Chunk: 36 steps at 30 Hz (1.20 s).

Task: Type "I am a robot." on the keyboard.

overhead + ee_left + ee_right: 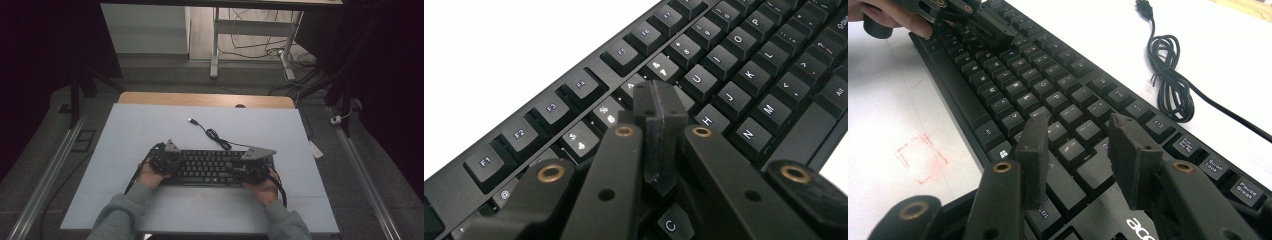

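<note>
The keyboard [210,167] lies lengthwise left to right, keys up.

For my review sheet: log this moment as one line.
left gripper: shut, tips over black keyboard keys | right gripper: open above keys, nothing held | black coiled cable: lying beside keyboard
</note>
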Each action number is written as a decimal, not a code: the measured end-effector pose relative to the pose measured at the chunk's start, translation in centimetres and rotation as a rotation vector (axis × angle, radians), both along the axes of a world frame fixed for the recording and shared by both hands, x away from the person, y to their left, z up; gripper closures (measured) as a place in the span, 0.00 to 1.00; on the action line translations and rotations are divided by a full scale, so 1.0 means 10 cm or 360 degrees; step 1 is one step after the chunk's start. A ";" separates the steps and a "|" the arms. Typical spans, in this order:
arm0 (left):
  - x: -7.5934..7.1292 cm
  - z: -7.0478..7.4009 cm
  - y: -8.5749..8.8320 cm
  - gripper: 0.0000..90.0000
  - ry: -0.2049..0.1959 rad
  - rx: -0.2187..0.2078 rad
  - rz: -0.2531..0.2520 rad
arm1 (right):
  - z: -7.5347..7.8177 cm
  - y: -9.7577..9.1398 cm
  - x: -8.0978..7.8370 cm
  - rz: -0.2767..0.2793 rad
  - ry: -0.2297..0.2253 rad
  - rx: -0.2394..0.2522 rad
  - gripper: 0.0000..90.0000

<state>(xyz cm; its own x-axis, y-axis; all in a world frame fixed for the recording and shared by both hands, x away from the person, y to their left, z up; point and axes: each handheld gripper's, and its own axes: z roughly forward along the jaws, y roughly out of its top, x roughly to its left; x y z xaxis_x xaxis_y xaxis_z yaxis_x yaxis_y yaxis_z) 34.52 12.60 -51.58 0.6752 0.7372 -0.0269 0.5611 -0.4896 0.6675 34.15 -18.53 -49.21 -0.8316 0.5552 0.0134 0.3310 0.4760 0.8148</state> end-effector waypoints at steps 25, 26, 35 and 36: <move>-0.46 0.26 0.41 0.42 -0.0090 -0.0213 0.0087 | 0.02 -0.04 -0.02 -0.0010 0.0001 0.0026 0.66; -0.47 0.25 0.42 0.42 -0.0086 -0.0215 0.0093 | 0.02 -0.04 -0.02 -0.0009 0.0001 0.0027 0.66; -0.51 0.22 0.49 0.38 -0.0084 -0.0210 0.0112 | 0.05 -0.07 -0.02 -0.0017 -0.0015 0.0024 0.66; -0.51 0.22 0.49 0.38 -0.0085 -0.0210 0.0110 | 0.05 -0.07 -0.02 -0.0012 -0.0013 0.0031 0.66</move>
<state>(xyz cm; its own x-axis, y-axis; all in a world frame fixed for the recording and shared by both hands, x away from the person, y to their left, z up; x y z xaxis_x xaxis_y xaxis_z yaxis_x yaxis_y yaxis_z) 29.43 17.50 -49.36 0.6262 0.7742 -0.0918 0.5523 -0.3574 0.7532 33.93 -19.19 -48.72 -0.8275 0.5611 0.0175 0.3276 0.4573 0.8268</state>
